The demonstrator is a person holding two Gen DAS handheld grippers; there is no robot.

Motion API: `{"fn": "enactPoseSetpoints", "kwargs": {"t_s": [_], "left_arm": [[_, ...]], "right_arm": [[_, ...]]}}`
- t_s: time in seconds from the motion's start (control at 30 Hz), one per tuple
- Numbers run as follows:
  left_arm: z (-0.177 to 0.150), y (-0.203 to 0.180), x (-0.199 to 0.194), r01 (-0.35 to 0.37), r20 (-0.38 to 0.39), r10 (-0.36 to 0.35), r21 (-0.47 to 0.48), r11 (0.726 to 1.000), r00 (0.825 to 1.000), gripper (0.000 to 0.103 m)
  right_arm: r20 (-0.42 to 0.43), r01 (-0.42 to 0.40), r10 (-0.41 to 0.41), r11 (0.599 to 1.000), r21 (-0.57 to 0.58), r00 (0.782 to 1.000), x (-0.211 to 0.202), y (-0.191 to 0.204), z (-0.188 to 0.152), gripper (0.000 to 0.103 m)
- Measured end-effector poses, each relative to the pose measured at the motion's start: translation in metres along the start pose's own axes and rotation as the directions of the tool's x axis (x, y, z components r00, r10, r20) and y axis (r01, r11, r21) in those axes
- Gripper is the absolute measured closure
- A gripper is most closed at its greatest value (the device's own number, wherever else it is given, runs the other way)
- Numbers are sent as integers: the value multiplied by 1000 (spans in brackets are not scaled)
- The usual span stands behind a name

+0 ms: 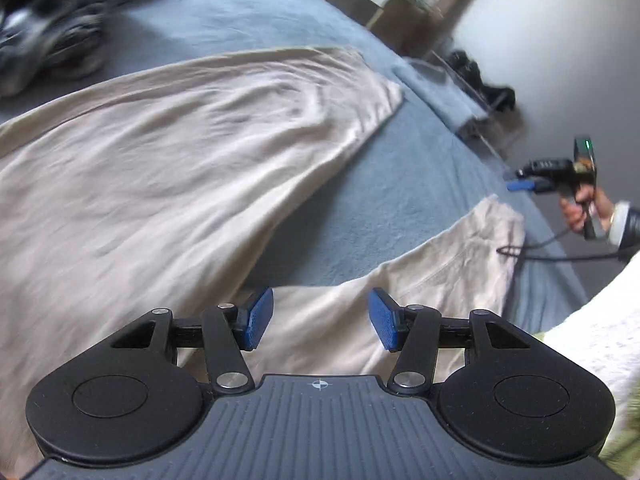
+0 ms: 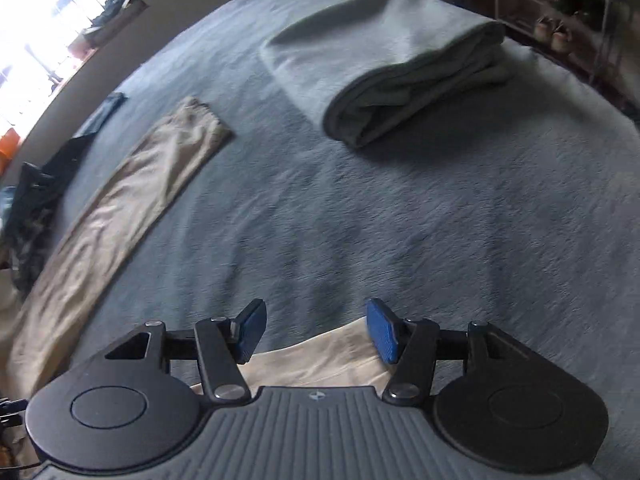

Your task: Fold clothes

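1. Left gripper [image 1: 320, 318] with blue pads [image 1: 259, 316] apart, nothing between them, above the near part of the beige trousers [image 1: 160, 168].
2. Right gripper [image 2: 316, 330] likewise spread and empty, over a beige trouser edge [image 2: 320, 356] just below its fingers.
3. Trousers laid flat on the blue bedspread [image 1: 400, 184], legs splayed: one long leg toward the far side, the shorter part [image 1: 460, 256] near the bed's right edge.
4. Seen from the left wrist, off that right edge: right gripper in a hand [image 1: 580, 208], cable trailing.
5. Farther on the bed: folded grey blanket [image 2: 392, 64].
6. Dark clothes heaped [image 1: 48, 28] by the far left edge, blurred.
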State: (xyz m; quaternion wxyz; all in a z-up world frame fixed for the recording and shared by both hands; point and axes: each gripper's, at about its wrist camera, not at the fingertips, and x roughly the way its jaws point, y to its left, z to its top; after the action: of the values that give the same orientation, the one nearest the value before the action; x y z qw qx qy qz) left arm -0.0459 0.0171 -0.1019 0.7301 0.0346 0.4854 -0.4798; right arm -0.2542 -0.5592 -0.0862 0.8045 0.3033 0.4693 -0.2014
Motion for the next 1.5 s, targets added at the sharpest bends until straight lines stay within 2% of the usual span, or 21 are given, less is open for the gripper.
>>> {"fn": "enactPoseSetpoints", "kwargs": {"t_s": [0.1,0.2,0.3,0.33,0.4,0.43,0.57,0.73,0.83,0.9,0.97,1.03,1.1,1.13,1.17,1.27,1.3,1.33,1.37,1.4,1.5], "left_arm": [[-3,-14,30,-13,-26,16,98,995,1000,50],[-9,-25,52,-32,-53,42,180,983,998,50],[-14,-33,60,-63,-38,75,246,967,996,50],[-14,-34,61,-68,-32,79,247,967,996,50],[-13,-35,64,-74,-22,82,241,968,996,50],[-12,-35,65,-73,-19,80,232,970,997,50],[-9,-33,64,-71,-14,76,217,974,997,49],[-10,-34,69,-83,-5,86,205,975,996,49],[-10,-36,68,-94,-3,96,206,974,995,49],[-11,-37,68,-100,-2,103,200,975,995,49],[-11,-38,68,-106,0,108,197,975,994,49],[-12,-38,69,-110,0,112,200,974,994,49],[-11,-38,69,-110,0,113,201,973,994,49],[-11,-38,70,-110,0,113,201,973,994,49],[-11,-38,70,-110,0,113,201,973,994,49],[-11,-37,70,-109,2,111,193,975,994,49],[-11,-37,70,-109,1,111,194,975,994,49],[-10,-37,70,-110,1,112,194,975,994,49],[-10,-37,70,-110,1,113,194,975,994,49],[-10,-38,69,-111,1,113,194,975,994,49],[-11,-39,69,-120,7,121,185,975,993,49]], "right_arm": [[-6,62,-62,998,17,998,21,-10,3,45],[-43,52,-50,998,41,998,34,-18,-4,45],[-50,44,-43,999,20,998,33,-16,-14,45],[-48,49,-49,999,5,998,33,-14,-16,48],[-40,73,-74,997,-26,996,32,-9,-19,68],[-30,85,-87,995,-43,996,30,-7,-20,88],[67,100,-97,994,-51,993,14,2,-20,94],[74,100,-99,995,-15,992,27,6,-13,94],[121,67,-76,995,74,990,27,3,-11,92],[170,31,-57,988,150,984,21,-4,-12,85],[189,23,-70,971,238,980,9,-18,-18,61],[200,11,-82,943,334,976,-4,-34,-28,51],[199,-29,-60,908,417,978,-15,-51,-42,45],[195,-50,-44,891,452,980,-19,-58,-50,35],[181,-71,-18,879,472,983,-19,-62,-58,30],[124,-107,51,857,504,991,-12,-68,-78,31],[94,-102,64,862,496,994,-6,-64,-82,34],[54,-84,66,878,471,996,0,-57,-83,58],[21,-73,71,893,445,997,5,-49,-82,93],[12,-84,87,903,421,996,7,-38,-80,98],[44,-190,186,922,338,982,2,10,-62,98]]}}
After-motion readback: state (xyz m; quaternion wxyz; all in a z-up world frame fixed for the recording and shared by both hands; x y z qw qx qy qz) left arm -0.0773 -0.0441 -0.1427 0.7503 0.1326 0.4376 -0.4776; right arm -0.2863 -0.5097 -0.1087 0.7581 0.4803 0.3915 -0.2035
